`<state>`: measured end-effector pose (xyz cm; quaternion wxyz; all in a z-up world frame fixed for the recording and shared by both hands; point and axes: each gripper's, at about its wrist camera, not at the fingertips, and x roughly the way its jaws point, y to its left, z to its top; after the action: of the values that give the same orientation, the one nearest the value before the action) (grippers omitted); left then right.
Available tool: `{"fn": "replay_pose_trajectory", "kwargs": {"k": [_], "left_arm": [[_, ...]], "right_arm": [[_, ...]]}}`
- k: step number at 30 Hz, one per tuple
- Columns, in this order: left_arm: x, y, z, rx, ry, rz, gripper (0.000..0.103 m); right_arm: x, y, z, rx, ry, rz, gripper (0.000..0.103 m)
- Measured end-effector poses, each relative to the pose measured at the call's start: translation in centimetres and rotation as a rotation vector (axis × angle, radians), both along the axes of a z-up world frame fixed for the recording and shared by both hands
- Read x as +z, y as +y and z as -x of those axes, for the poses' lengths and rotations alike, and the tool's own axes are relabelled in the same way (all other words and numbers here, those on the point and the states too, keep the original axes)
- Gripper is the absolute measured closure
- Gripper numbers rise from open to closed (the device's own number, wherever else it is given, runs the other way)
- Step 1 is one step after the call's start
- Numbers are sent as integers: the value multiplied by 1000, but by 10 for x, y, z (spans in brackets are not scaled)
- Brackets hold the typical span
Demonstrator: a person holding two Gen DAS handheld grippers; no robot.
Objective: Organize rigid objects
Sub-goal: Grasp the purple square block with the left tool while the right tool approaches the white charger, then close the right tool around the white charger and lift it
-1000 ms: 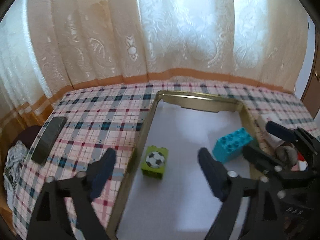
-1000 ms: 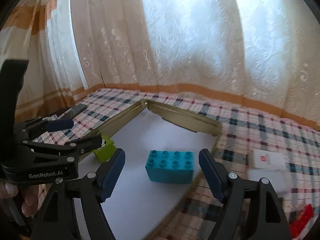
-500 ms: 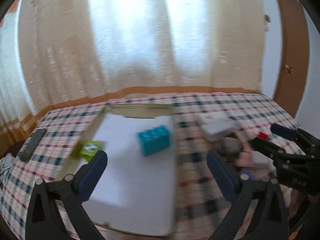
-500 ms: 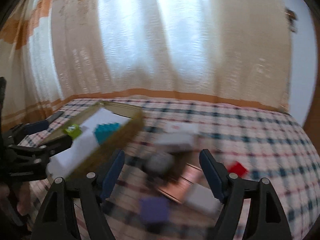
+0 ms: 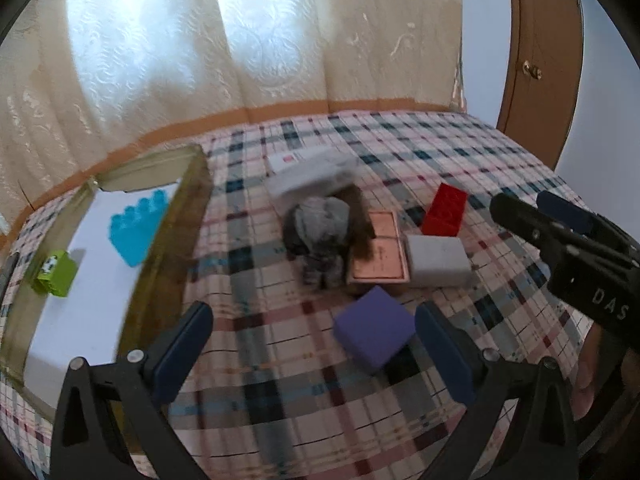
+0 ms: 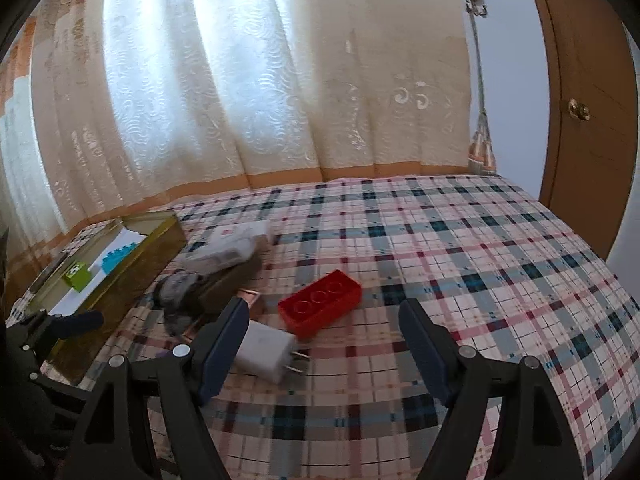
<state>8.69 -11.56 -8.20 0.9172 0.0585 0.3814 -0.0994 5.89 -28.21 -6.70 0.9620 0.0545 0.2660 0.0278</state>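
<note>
On the plaid cloth, right of the tray (image 5: 192, 200): red brick (image 6: 320, 303), loose, hard, light, probably slick; best pinched across its long flat sides. Left gripper (image 5: 314, 354) and right gripper (image 6: 322, 354) both agape, empty.

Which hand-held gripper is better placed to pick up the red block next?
Right. The right hand-held gripper is open with the red block just ahead between its fingers; the left hand-held gripper faces the purple box instead.

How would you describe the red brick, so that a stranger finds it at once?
On the plaid cloth, look right of the gold tray. The red brick lies beside the white charger; it alone is red, with three round hollows on top.
</note>
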Motion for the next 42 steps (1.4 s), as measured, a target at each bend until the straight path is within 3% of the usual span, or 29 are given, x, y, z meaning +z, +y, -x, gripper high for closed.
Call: {"fn": "replay_pose_trajectory", "kwargs": {"k": [5,9,11,13,18,25,29,42], "left_arm": [[-14,-12,-10,-23,60,20,2],[-19,-16,-12,-51,93,15,15],[-22,-15,-15,-73,118,43,28],[-23,-16,-14,-86,110,33,50],[-19,-10,-10,-94,85,43,50],[-7,21,-10,29,-3,55,50],[-7,33,-18,76,-4,78,51],[-9,34,-20,65,11,104,50]], "right_arm": [[1,-9,1,-32,-9,-19,23],[0,-11,-1,-49,5,-18,23],[-1,-11,-3,-55,16,-15,20],[-3,-11,-5,-58,28,-11,19],[-5,-10,-8,-43,46,-19,19],[-10,5,-20,19,96,-34,19],[-15,15,-28,41,136,-52,19],[-31,37,-47,71,260,-7,19]]}}
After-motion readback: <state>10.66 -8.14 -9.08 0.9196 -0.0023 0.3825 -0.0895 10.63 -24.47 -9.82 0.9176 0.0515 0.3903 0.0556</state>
